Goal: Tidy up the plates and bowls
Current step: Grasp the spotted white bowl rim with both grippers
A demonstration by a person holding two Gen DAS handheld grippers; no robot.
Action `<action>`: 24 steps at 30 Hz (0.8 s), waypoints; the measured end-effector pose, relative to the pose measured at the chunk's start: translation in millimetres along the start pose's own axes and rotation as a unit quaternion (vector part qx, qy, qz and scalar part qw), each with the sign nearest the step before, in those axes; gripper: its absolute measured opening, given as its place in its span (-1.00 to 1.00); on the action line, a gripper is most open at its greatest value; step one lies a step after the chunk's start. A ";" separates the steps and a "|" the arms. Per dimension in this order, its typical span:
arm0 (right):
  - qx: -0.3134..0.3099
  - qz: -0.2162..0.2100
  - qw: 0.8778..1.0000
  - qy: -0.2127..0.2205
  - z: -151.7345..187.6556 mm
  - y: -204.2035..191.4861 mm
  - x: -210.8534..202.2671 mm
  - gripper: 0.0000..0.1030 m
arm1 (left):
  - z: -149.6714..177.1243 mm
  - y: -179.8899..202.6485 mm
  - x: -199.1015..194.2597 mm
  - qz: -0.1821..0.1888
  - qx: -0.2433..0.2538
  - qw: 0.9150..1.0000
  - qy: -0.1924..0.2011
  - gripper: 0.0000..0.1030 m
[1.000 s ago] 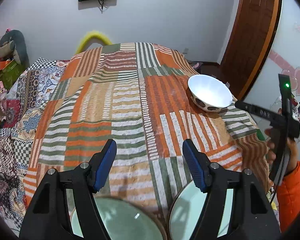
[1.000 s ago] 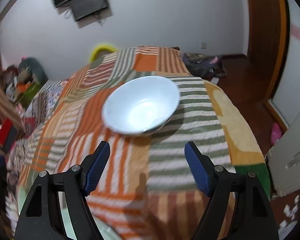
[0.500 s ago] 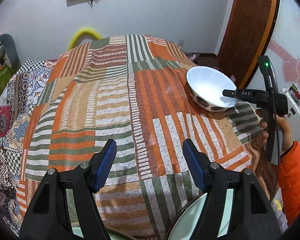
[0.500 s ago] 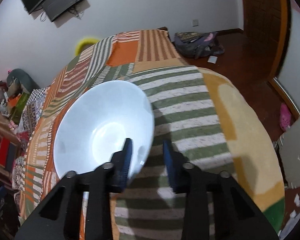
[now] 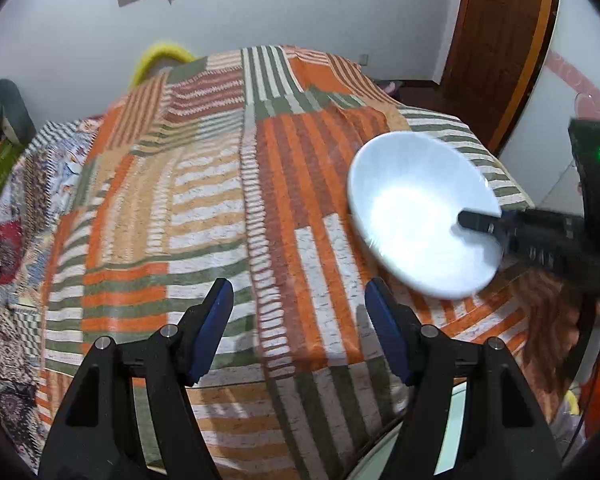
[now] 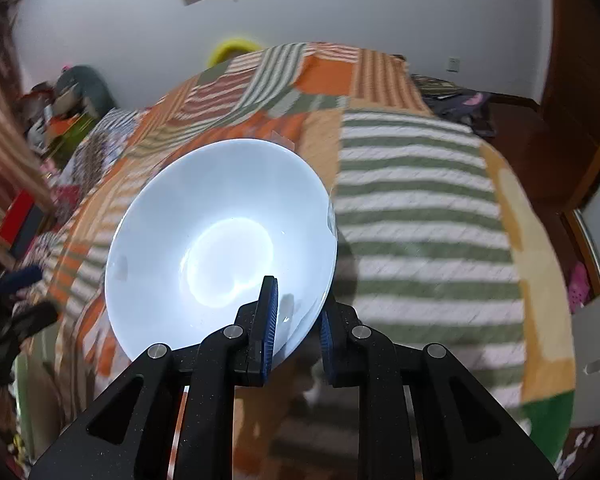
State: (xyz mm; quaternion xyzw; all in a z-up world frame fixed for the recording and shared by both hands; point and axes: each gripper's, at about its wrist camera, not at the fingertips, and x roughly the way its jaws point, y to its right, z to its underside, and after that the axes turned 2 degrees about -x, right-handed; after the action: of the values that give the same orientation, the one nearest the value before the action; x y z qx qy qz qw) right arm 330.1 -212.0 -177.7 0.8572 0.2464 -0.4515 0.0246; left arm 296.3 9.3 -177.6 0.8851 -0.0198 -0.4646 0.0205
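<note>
- The left gripper (image 5: 298, 316) hovers over a striped patchwork blanket (image 5: 204, 208), its blue fingers spread wide with nothing between them.
- An empty white bowl (image 6: 220, 248) tilts above the blanket's right side, holding nothing inside.
- The right gripper (image 6: 296, 320) pinches the bowl's near rim, one finger inside, one outside.

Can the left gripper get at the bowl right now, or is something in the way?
Probably not cleanly. The right gripper is shut on the bowl at its near rim. The left gripper is open with only blanket between, so only the bowl's left rim looks free.
</note>
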 end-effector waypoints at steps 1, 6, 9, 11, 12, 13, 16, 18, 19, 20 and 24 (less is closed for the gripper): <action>-0.003 -0.008 1.000 -0.003 3.0 -3.0 -0.6 -0.67 | 0.1 0.4 1.9 0.005 -0.003 1.000 -0.005 0.32; -0.015 -0.013 1.000 -0.004 10.7 -12.4 -4.5 -0.63 | -0.9 1.2 5.8 0.028 -0.016 0.999 -0.018 0.33; -0.006 -0.020 1.000 -0.009 8.6 -8.7 -1.4 -0.62 | -1.8 1.8 3.8 0.030 -0.019 0.999 -0.009 0.33; 0.005 -0.030 0.999 -0.014 8.1 -7.2 0.5 -0.57 | -3.5 3.9 5.2 0.034 -0.018 0.999 -0.008 0.33; 0.012 -0.035 0.999 -0.016 6.4 -5.3 1.5 -0.56 | -4.5 5.3 7.5 0.036 -0.016 0.999 -0.010 0.33; 0.018 -0.039 0.999 -0.016 5.9 -4.3 1.4 -0.56 | -6.8 7.6 11.1 0.039 -0.014 0.999 -0.015 0.33; 0.033 -0.042 0.999 -0.012 3.1 -1.2 0.8 -0.49 | -13.6 12.9 18.9 0.041 -0.007 0.999 -0.020 0.22; 0.045 -0.038 0.998 -0.005 1.0 2.4 0.1 -0.27 | -18.1 17.4 24.9 0.039 0.001 0.999 -0.022 0.02; 0.049 -0.036 0.998 -0.002 0.6 3.2 -0.2 -0.26 | -19.7 18.6 27.9 0.038 0.003 0.999 -0.023 -0.02; 0.050 -0.035 0.998 -0.002 -0.1 3.7 0.8 -0.26 | -21.0 20.3 32.4 0.039 0.005 0.999 -0.027 -0.10; 0.056 -0.028 0.998 -0.003 0.8 4.7 5.6 -0.32 | -22.1 22.0 48.3 0.054 -0.001 0.997 -0.049 -0.51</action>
State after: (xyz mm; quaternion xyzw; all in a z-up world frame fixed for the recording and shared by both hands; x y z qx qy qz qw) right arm 334.2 -214.1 -183.5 0.8488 0.2442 -0.4675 -0.0353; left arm 341.5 -14.9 -203.5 0.8587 -0.0682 -0.5059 0.0453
